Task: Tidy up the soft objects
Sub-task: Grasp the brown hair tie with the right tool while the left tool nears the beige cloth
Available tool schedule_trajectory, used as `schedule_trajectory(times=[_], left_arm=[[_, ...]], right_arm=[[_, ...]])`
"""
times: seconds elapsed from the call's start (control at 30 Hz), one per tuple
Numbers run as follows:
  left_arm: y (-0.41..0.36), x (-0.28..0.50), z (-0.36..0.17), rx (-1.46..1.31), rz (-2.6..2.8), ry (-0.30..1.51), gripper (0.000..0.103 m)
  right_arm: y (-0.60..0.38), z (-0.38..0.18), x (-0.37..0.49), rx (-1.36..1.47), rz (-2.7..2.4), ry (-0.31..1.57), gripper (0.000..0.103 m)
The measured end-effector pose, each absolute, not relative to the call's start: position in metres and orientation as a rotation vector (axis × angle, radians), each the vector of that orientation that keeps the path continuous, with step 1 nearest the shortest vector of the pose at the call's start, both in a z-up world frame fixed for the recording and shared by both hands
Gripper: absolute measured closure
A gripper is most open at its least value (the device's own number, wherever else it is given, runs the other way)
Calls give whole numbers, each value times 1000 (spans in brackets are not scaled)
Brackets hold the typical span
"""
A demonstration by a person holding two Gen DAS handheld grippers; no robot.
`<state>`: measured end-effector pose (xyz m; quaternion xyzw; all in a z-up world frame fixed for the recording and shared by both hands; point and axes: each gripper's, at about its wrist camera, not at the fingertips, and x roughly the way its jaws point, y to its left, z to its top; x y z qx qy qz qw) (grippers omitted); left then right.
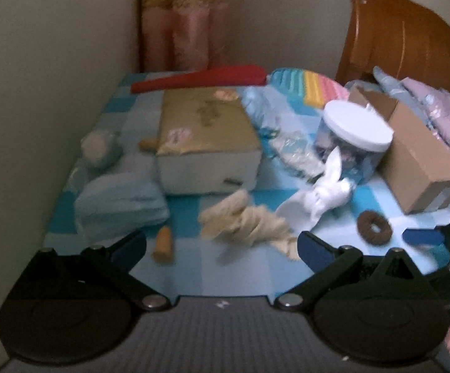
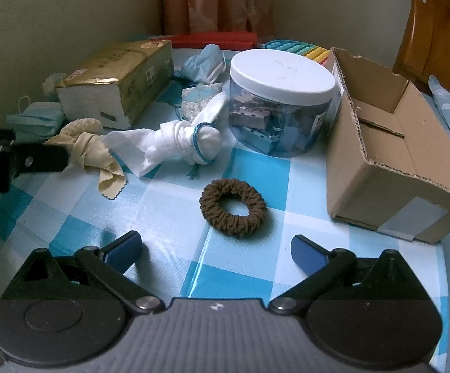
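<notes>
No writing can be read: the print on the gold tissue pack and the jar's white lid is too blurred.

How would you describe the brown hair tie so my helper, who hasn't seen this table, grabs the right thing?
Find the open cardboard box on the blue checked tablecloth. Just left of it, nearer than the white-lidded clear plastic jar, lies the brown ruffled fabric scrunchie. It is the only dark ring there.
</notes>
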<state>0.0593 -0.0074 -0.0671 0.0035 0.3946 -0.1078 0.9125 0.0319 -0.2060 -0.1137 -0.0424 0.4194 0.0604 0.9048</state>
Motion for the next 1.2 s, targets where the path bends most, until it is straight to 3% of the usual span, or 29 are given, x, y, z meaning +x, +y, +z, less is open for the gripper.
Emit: schedule_trajectory(times=[0.07,0.17,0.93,1.07,1.2], left_arm=[[-11,63,-65,3,-237,798,5],[-18,66,-65,5,-249,793,21],[-52,94,-92,4,-283,884,22],[-51,94,-92,8,-283,881,22],[-51,94,-92,-6,-287,882,22]], right_arm=[[-206,-114,31,-89,130,860,0],[-207,-114,30,-93,141,855,0],[-207,-114,35,-125,210,818,1],[-205,-112,40,-126,216,805,9],[-207,-109,43,-124,201,793,25]])
